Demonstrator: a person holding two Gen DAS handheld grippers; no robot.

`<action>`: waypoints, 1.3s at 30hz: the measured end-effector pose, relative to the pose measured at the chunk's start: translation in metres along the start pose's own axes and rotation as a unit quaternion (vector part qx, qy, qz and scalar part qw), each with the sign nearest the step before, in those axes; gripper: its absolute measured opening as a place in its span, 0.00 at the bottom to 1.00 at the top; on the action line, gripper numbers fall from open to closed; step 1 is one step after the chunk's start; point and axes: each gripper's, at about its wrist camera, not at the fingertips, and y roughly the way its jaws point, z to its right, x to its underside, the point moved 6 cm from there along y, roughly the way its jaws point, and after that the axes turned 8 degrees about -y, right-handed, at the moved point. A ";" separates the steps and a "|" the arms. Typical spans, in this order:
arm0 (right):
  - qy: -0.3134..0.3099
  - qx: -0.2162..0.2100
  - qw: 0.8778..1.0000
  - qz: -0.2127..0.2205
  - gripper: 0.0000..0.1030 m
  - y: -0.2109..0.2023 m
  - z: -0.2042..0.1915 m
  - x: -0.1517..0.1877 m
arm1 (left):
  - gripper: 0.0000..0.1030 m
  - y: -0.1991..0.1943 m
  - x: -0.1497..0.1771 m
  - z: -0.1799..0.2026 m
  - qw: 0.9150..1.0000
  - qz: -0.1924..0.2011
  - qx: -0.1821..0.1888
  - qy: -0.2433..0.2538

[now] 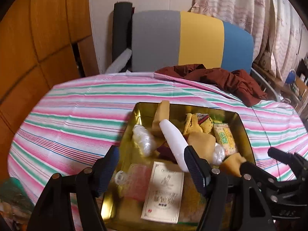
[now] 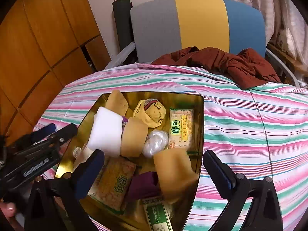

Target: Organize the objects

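Observation:
A gold metal tin (image 1: 243, 127) (image 2: 200, 119) sits on the striped cloth, full of small items: a white block (image 1: 174, 140) (image 2: 106, 132), tan sponge pieces (image 2: 134, 140), cracker packets (image 2: 181, 129), a yellow plush toy (image 2: 152, 111), clear wrapped balls (image 1: 143, 140) and a cream card (image 1: 164, 190). My left gripper (image 1: 152, 169) is open above the tin's near end; its right finger touches the white block. My right gripper (image 2: 154, 169) is open over the tin's near right corner, with a tan sponge piece (image 2: 175, 173) between its fingers, not clamped.
The table wears a pink, green and white striped cloth (image 1: 77, 111). A dark red garment (image 1: 221, 79) lies at the far edge. A grey, yellow and blue chair (image 1: 192, 40) stands behind it. Wooden cabinets (image 1: 28, 48) are at left, curtains at right.

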 end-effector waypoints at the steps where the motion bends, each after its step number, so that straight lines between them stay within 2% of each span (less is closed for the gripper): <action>1: -0.004 0.002 1.000 0.000 1.00 0.000 -0.001 0.001 | 0.69 -0.004 0.001 0.001 1.000 0.004 -0.004 0.004; 6: -0.012 0.020 1.000 -0.001 1.00 -0.005 -0.006 0.004 | 0.69 -0.007 0.010 0.002 1.000 -0.014 -0.021 0.012; 10: -0.021 0.046 0.999 0.003 1.00 -0.011 -0.009 0.003 | 0.69 -0.002 0.016 -0.008 0.999 -0.044 -0.014 -0.026; 14: -0.027 0.055 0.998 0.012 1.00 -0.016 -0.016 0.002 | 0.69 -0.003 0.019 -0.019 0.997 -0.051 -0.056 -0.031; 16: -0.027 0.053 0.998 -0.002 1.00 -0.014 -0.020 0.004 | 0.69 -0.006 0.018 -0.022 0.996 -0.044 -0.070 -0.025; 18: -0.028 0.051 0.998 -0.013 1.00 -0.012 -0.022 0.004 | 0.69 -0.009 0.018 -0.024 0.997 -0.036 -0.067 -0.029; 21: -0.024 0.056 0.998 -0.011 1.00 -0.013 -0.021 0.006 | 0.69 -0.008 0.019 -0.028 0.997 -0.045 -0.051 -0.043; 29: -0.011 0.086 0.996 -0.022 1.00 -0.019 -0.026 0.006 | 0.63 -0.006 0.024 -0.027 0.996 -0.061 -0.061 -0.028; 33: -0.027 0.081 0.996 -0.011 1.00 -0.022 -0.036 0.006 | 0.63 -0.005 0.029 -0.027 0.996 -0.073 -0.043 -0.037; 39: -0.012 0.081 0.997 -0.012 1.00 -0.021 -0.033 0.008 | 0.63 -0.004 0.033 -0.027 0.995 -0.087 -0.041 -0.037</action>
